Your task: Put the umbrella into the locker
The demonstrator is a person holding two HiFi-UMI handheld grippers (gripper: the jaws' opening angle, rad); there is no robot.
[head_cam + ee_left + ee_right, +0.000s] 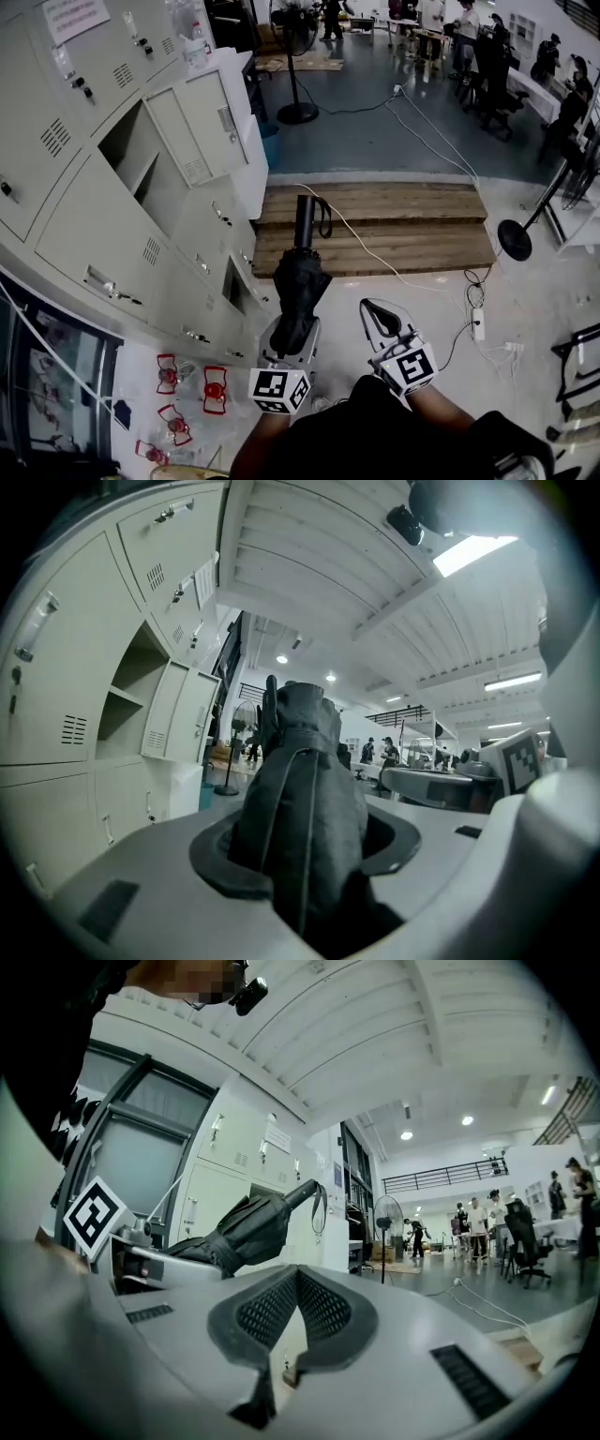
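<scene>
Black umbrella point(300, 281) clamped in the left hand-held gripper point(290, 328), handle pointing away, right hand-held gripper point(376, 315) pinched closed and empty, open locker point(131, 155) off to the left.

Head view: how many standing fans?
2. Far fan stands beyond the wooden platform; near fan stands at the platform's right end. Others may be hidden.

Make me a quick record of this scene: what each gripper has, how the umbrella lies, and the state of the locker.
left gripper: shut on umbrella
right gripper: shut, empty
umbrella: black, folded, handle pointing away from the person
locker: at the left, door open, shelf inside
task state: umbrella not yet in locker
</scene>
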